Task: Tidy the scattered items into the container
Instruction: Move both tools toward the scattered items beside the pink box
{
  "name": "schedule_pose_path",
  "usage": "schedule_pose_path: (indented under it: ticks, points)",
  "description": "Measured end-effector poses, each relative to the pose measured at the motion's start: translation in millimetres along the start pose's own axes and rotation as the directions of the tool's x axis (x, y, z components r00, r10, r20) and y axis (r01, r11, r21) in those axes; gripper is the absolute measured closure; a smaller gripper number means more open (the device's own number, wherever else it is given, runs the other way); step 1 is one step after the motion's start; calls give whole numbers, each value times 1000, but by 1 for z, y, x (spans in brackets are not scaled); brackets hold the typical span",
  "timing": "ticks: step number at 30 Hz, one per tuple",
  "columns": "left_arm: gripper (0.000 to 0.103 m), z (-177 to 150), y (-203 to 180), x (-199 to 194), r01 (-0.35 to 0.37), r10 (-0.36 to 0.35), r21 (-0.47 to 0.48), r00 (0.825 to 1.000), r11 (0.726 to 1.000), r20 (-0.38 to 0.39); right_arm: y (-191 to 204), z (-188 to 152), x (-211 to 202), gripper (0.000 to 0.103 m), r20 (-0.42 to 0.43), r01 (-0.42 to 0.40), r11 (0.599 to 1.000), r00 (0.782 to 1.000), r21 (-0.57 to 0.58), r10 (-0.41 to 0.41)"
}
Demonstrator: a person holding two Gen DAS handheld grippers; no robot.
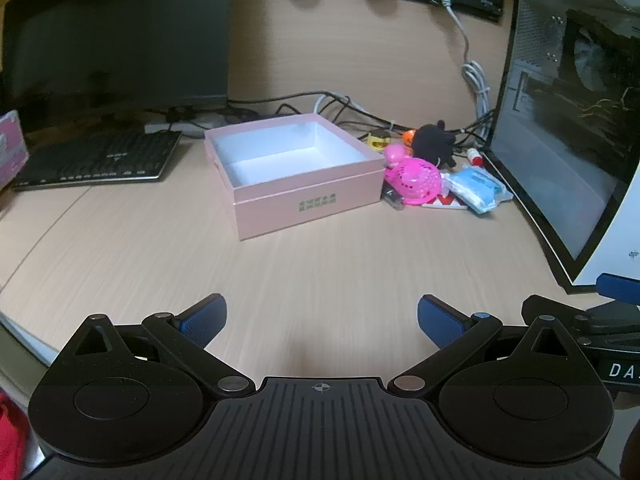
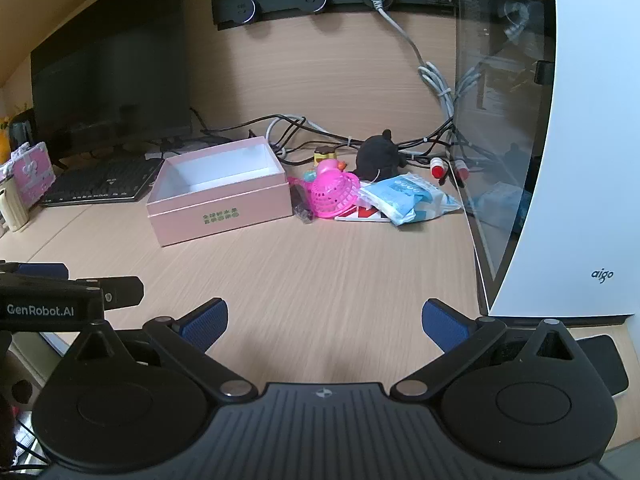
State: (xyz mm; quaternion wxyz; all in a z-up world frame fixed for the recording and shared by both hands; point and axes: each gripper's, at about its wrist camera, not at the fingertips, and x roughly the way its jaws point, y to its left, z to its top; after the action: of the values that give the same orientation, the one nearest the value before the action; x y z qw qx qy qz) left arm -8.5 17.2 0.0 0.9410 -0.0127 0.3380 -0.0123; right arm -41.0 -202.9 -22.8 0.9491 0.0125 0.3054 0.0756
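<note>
Both grippers, left (image 1: 322, 320) and right (image 2: 324, 322), gape wide, empty, over bare wooden desk (image 1: 320, 264). Ahead: pink box (image 1: 296, 176); monitor (image 1: 116, 36) beyond-left, PC case (image 2: 580, 160) right.

Dim indoor light, perhaps overhead; soft shadows, slight blur, strong fisheye bending at edges.

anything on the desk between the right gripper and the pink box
No. In the right wrist view, only bare wooden desk lies between the open right gripper and the pink box; the toy pile sits to the box's right.
</note>
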Motion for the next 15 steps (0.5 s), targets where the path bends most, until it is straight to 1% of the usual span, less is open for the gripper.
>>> schedule_pose_path:
  ticks: [7, 11, 15]
  points:
    - [0, 2, 1, 2, 9, -9, 12, 1000, 1000, -1, -1, 0, 0, 0, -3, 7, 1000, 1000, 2, -7]
    - [0, 2, 0, 6, 17, -17, 37, 1000, 999, -13, -1, 0, 2, 0, -13, 24, 1000, 1000, 11, -24]
    - [0, 3, 3, 8, 34, -34, 48, 999, 998, -9, 2, 0, 2, 0, -14, 47, 999, 999, 13, -47]
